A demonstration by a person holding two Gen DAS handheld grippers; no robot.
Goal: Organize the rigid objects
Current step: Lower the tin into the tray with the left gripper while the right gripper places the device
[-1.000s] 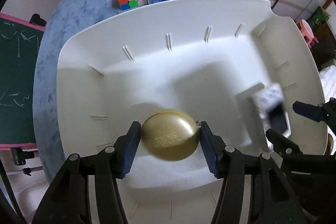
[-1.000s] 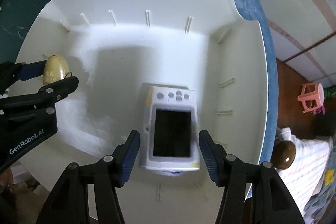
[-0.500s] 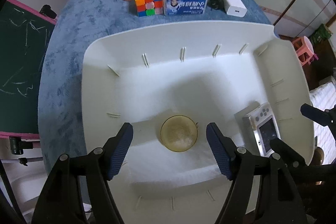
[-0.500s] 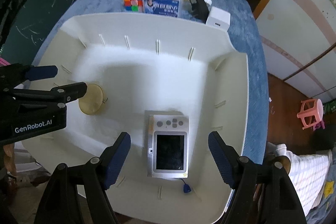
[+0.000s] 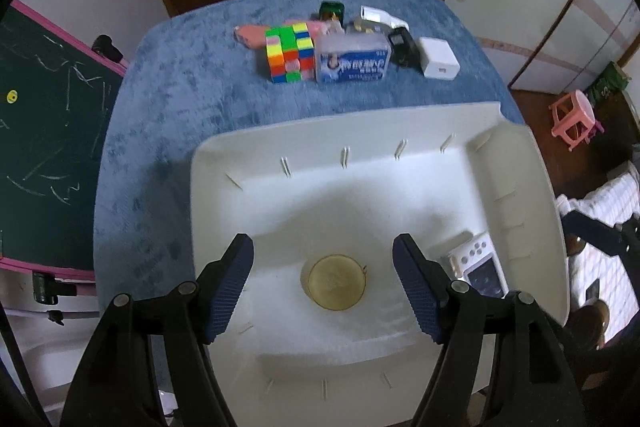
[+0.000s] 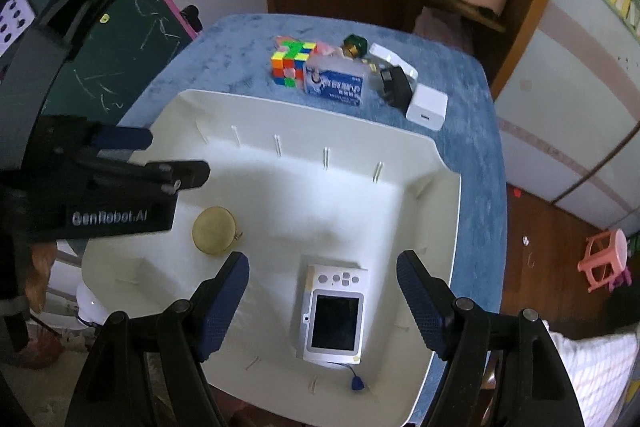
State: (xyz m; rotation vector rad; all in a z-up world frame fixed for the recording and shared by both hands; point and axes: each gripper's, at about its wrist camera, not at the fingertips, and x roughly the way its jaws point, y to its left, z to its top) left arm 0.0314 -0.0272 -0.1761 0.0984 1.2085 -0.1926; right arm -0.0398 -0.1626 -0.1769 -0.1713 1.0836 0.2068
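Note:
A white bin (image 5: 248,163) (image 6: 440,163) stands on the blue table. A round gold tin (image 5: 337,282) (image 6: 214,231) lies flat in it at the left. A white digital camera (image 6: 334,313) (image 5: 478,269) lies screen up at the right. My left gripper (image 5: 326,281) is open and empty, raised above the tin. My right gripper (image 6: 323,301) is open and empty, raised above the camera. On the table behind the bin are a colour cube (image 5: 289,51) (image 6: 290,63), a blue-and-white box (image 5: 353,61) (image 6: 335,83), a black adapter (image 5: 402,45) and a white charger (image 5: 438,63) (image 6: 426,105).
A green chalkboard (image 5: 44,131) with a pink frame stands left of the table. A wooden door and shelf are behind it. A pink stool (image 5: 574,119) is on the floor at the right. Small pink and green items lie behind the cube.
Both grippers opened: the left let go of the gold tin, the right let go of the camera. Both then rose and pulled back from the bin.

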